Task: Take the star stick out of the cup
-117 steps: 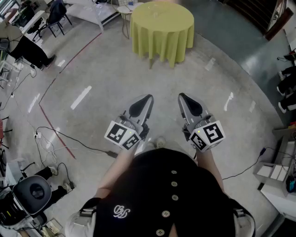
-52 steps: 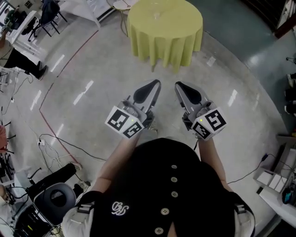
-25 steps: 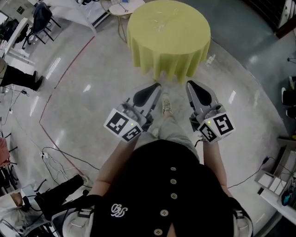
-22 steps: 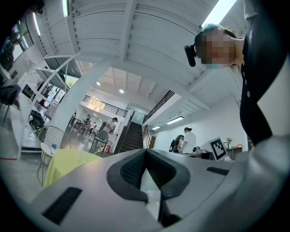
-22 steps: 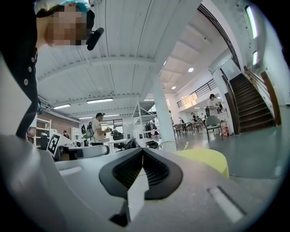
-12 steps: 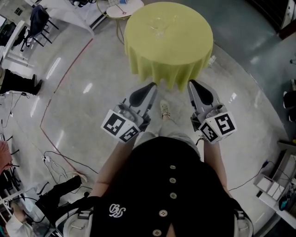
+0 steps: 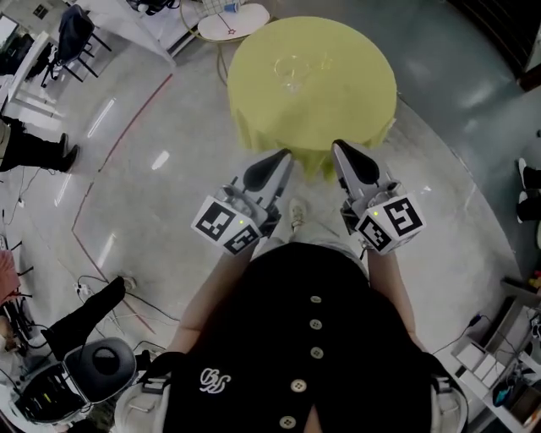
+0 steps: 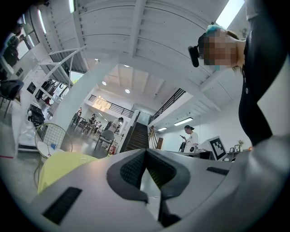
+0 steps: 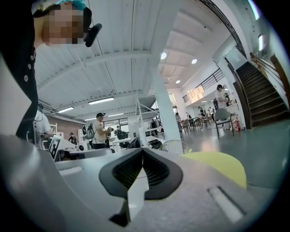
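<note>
Round table [image 7: 355, 93] nearer than before, left gripper [image 7: 281, 157] and right gripper [image 7: 339, 147] both closed, empty

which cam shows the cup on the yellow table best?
Head view: the cup stands in plain sight on the yellow table, seen from above, though small. The left and right gripper views catch only a slice of that table; no cup can be made out there.

Glossy grey concrete floor [image 7: 169, 178] catching ceiling glare, thin red line [image 7: 125, 135] curving through upper left. Round table under yellow-green cloth [image 7: 338, 110] standing upper centre, small white round side table [image 7: 232, 21] sitting just behind. White beamed ceiling [image 8: 113, 41] spanning overhead.
</note>
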`<state>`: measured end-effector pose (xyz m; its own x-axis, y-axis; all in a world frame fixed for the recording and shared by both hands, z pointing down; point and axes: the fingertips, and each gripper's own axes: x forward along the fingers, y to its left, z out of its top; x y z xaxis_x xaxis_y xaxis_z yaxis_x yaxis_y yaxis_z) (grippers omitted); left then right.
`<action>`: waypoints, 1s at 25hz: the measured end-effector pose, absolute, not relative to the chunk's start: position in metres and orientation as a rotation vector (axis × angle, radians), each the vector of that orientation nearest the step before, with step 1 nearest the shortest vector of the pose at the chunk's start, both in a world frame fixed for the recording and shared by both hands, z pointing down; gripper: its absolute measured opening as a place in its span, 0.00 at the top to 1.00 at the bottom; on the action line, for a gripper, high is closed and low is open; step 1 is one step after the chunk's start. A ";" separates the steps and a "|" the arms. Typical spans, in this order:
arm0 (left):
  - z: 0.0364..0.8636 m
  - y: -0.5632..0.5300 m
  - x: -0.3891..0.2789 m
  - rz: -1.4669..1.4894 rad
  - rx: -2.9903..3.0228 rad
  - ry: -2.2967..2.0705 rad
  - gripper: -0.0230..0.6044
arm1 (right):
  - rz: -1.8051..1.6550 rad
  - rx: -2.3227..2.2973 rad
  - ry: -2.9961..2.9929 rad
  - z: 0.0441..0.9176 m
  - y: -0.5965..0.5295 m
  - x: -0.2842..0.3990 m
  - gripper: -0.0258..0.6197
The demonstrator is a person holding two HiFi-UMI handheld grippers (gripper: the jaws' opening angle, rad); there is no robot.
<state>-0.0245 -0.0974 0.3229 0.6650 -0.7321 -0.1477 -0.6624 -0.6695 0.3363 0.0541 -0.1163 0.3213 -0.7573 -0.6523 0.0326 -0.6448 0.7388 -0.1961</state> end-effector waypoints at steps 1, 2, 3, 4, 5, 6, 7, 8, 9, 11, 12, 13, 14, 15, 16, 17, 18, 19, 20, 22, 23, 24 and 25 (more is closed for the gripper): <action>0.323 -0.105 -0.022 -0.398 2.627 -1.125 0.94 | -0.306 -1.070 2.898 0.322 -0.125 0.054 0.96; 0.323 -0.113 -0.020 -0.399 2.627 -1.127 0.94 | -0.307 -1.062 2.902 0.322 -0.133 0.054 0.96; 0.323 -0.121 -0.018 -0.401 2.627 -1.129 0.94 | -0.308 -1.054 2.905 0.322 -0.141 0.055 0.96; 0.322 -0.129 -0.015 -0.402 2.627 -1.132 0.94 | -0.311 -1.047 2.909 0.323 -0.149 0.055 0.96; 0.322 -0.136 -0.014 -0.403 2.627 -1.135 0.94 | -0.315 -1.042 2.911 0.323 -0.157 0.056 0.96; 0.322 -0.144 -0.013 -0.404 2.626 -1.139 0.94 | -0.320 -1.039 2.911 0.324 -0.165 0.057 0.96; 0.322 -0.152 -0.012 -0.406 2.625 -1.144 0.94 | -0.328 -1.039 2.910 0.325 -0.172 0.059 0.96; 0.322 -0.160 -0.011 -0.408 2.622 -1.150 0.94 | -0.338 -1.044 2.907 0.327 -0.180 0.061 0.96; 0.322 -0.166 -0.010 -0.411 2.619 -1.157 0.94 | -0.348 -1.048 2.908 0.329 -0.187 0.062 0.96; 0.321 -0.177 -0.010 -0.416 2.616 -1.173 0.94 | -0.352 -1.040 2.919 0.330 -0.197 0.061 0.96; 0.321 -0.182 -0.009 -0.418 2.615 -1.181 0.94 | -0.346 -1.028 2.927 0.329 -0.200 0.060 0.96; 0.320 -0.185 -0.009 -0.419 2.613 -1.189 0.94 | -0.337 -1.016 2.937 0.327 -0.203 0.060 0.96; 0.320 -0.188 -0.009 -0.420 2.608 -1.195 0.94 | -0.330 -1.007 2.946 0.327 -0.204 0.059 0.96; 0.321 -0.190 -0.009 -0.419 2.603 -1.199 0.94 | -0.326 -1.003 2.954 0.328 -0.206 0.059 0.96; 0.322 -0.191 -0.008 -0.416 2.598 -1.199 0.94 | -0.330 -1.005 2.959 0.329 -0.208 0.060 0.96; 0.324 -0.193 -0.007 -0.411 2.597 -1.195 0.94 | -0.339 -1.011 2.960 0.331 -0.210 0.061 0.96; 0.324 -0.196 -0.005 -0.405 2.597 -1.190 0.94 | -0.347 -1.015 2.960 0.333 -0.213 0.063 0.96; 0.325 -0.198 -0.003 -0.399 2.599 -1.186 0.94 | -0.351 -1.015 2.961 0.335 -0.215 0.063 0.96; 0.326 -0.200 -0.002 -0.394 2.600 -1.185 0.94 | -0.357 -1.015 2.961 0.337 -0.218 0.065 0.96; 0.327 -0.203 0.000 -0.390 2.597 -1.185 0.94 | -0.383 -1.026 2.954 0.341 -0.221 0.068 0.95; 0.328 -0.204 0.000 -0.389 2.593 -1.187 0.94 | -0.398 -1.033 2.952 0.343 -0.222 0.069 0.96; 0.329 -0.205 0.000 -0.387 2.590 -1.188 0.94 | -0.408 -1.038 2.951 0.344 -0.223 0.070 0.96; 0.329 -0.206 -0.001 -0.385 2.588 -1.187 0.94 | -0.415 -1.042 2.953 0.345 -0.224 0.070 0.95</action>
<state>-0.0008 -0.2059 0.3286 0.6295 -0.7664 -0.1276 -0.6955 -0.6290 0.3473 0.0703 -0.2240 0.3448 -0.7822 -0.6146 0.1024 -0.6190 0.7478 -0.2401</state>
